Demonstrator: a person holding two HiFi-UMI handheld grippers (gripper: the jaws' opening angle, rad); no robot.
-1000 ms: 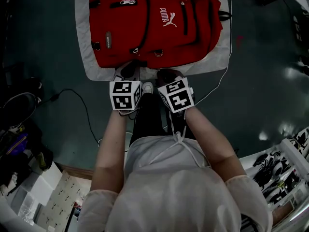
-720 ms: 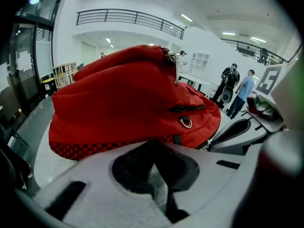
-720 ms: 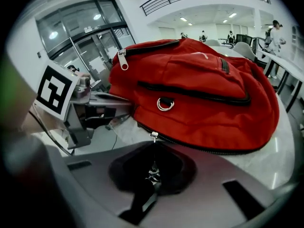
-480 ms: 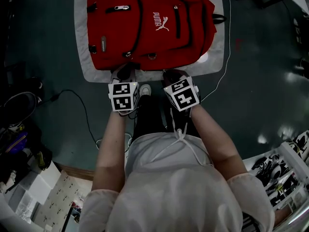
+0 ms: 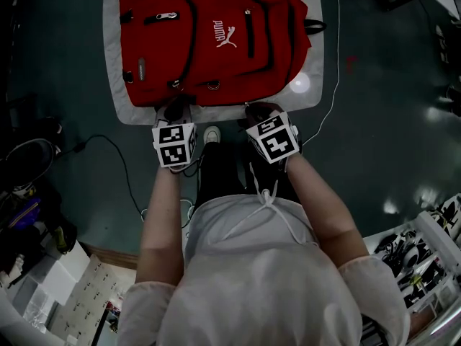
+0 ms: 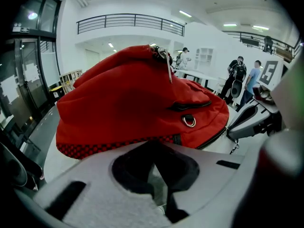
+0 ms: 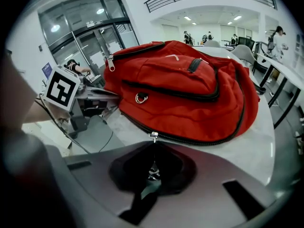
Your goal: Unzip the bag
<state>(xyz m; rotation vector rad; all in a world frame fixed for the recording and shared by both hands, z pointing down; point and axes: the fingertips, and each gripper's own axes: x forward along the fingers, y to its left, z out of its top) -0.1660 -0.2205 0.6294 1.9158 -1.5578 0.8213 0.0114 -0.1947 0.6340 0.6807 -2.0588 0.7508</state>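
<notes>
A red backpack (image 5: 209, 38) lies flat on a white table (image 5: 115, 85), its bottom edge toward me. At that near edge my left gripper (image 5: 178, 112) rests with its jaws shut on the checkered hem (image 6: 118, 144); its tips (image 6: 154, 144) meet right at the fabric. My right gripper (image 5: 257, 110) is at the same edge, further right. In the right gripper view the metal zipper pull (image 7: 153, 137) of the long black zipper runs down between its jaws (image 7: 153, 146), which are shut on it. The zipper looks closed along the visible side.
A black cable (image 5: 122, 157) and a white cable (image 5: 328, 114) trail over the dark floor beside the table. Boxes sit at lower left, bins of parts (image 5: 425, 258) at lower right. People (image 6: 237, 75) stand far behind the bag.
In the head view the bag and both grippers have drifted up and left together. Both grippers stay at the bag's near edge; the grips look unchanged.
</notes>
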